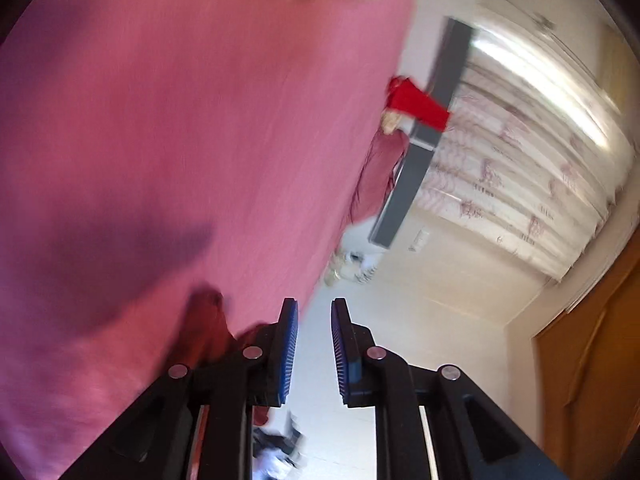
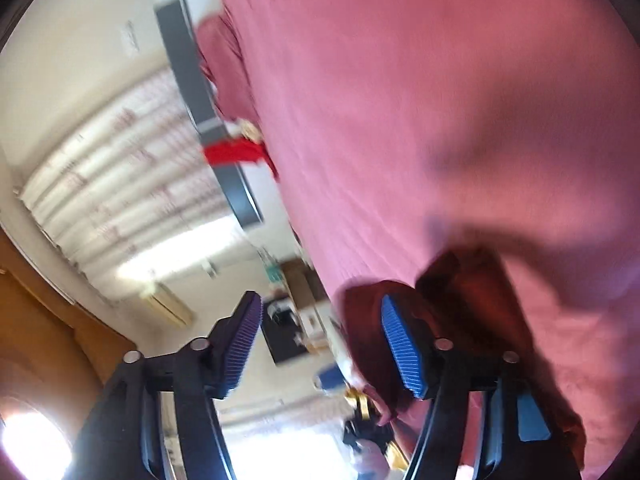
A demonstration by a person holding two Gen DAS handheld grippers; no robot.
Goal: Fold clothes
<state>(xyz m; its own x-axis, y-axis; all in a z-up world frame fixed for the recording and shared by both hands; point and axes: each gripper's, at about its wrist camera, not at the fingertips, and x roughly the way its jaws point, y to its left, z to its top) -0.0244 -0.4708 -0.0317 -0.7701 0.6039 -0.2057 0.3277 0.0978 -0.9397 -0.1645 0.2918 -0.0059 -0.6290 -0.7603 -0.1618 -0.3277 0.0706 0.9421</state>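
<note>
**Pink bedding surface with dark red garment at both grippers**

Maroon fabric, the dark red garment, lies bunched on the pink sheet at the lower right of the right wrist view. It sits directly behind and around the right-hand finger of the right gripper. The jaws of that gripper stand wide apart, and no cloth lies between the blue pads.

In the left wrist view a fold of the same dark red garment rests on the pink sheet, just beside the outer face of the left-hand finger. The left gripper shows a narrow gap between its pads, with nothing in it.

Both views are tilted and motion-blurred. Beyond the sheet edge: a grey panel, a bright red cloth draped against it, patterned curtains and a wooden door
</note>
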